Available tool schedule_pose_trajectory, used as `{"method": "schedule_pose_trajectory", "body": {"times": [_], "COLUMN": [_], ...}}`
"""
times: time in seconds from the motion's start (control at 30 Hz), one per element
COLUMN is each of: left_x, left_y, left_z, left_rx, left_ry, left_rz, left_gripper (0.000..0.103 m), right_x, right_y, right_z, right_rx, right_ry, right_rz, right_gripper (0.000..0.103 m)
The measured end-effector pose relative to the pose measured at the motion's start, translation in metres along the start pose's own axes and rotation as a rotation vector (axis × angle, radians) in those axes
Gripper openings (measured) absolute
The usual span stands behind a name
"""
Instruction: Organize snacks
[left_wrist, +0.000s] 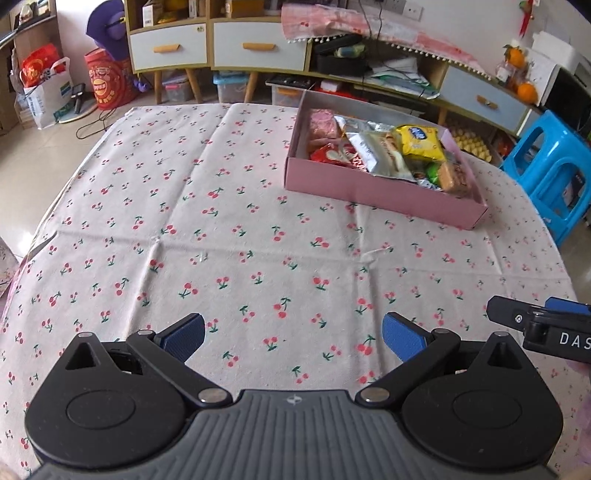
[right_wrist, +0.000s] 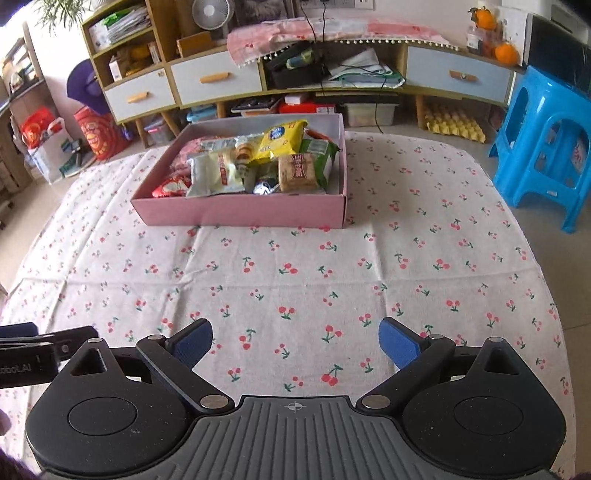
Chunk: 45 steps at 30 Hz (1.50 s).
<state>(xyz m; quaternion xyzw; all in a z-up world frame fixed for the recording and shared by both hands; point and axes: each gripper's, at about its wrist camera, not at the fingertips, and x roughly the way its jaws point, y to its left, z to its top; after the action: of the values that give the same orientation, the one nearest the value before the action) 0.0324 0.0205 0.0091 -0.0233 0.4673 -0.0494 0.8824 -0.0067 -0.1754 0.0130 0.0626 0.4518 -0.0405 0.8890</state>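
Snacks (right_wrist: 255, 162) boxed (right_wrist: 240, 214), tablecloth (right_wrist: 295, 266) bare — tongs (right_wrist: 295, 341) agape

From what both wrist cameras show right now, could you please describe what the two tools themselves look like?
Both are alike. The left tool and right tool each have two blue textured pads on black linkage arms with silver pivot pins, two rounded black housings, and a ribbed grey centre plate bearing a small crosshair mark. White lettering runs along the side of each body. No cables or sleeves show.

I see a matt, creased cotton-like cloth (right_wrist: 295, 266) under a matt pink cardboard box (right_wrist: 240, 214). The packets (right_wrist: 218, 173) inside look glossy, foil or plastic. My grippers' pads (left_wrist: 400, 338) are ribbed blue rubber on matt black plastic; the stool (right_wrist: 546, 147) is shiny plastic.
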Motion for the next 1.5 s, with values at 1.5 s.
{"method": "schedule_pose_trajectory", "body": {"times": [1.5], "left_x": [-0.010], "left_y": [-0.014], "left_z": [-0.012], "left_rx": [0.063], "left_ry": [-0.053], "left_rz": [0.066], "left_gripper": [0.103], "right_x": [-0.006], "right_y": [0.014], "right_z": [-0.010], "right_rx": [-0.067], "right_ry": [-0.032], "right_rz": [-0.023], "right_gripper": [0.098]}}
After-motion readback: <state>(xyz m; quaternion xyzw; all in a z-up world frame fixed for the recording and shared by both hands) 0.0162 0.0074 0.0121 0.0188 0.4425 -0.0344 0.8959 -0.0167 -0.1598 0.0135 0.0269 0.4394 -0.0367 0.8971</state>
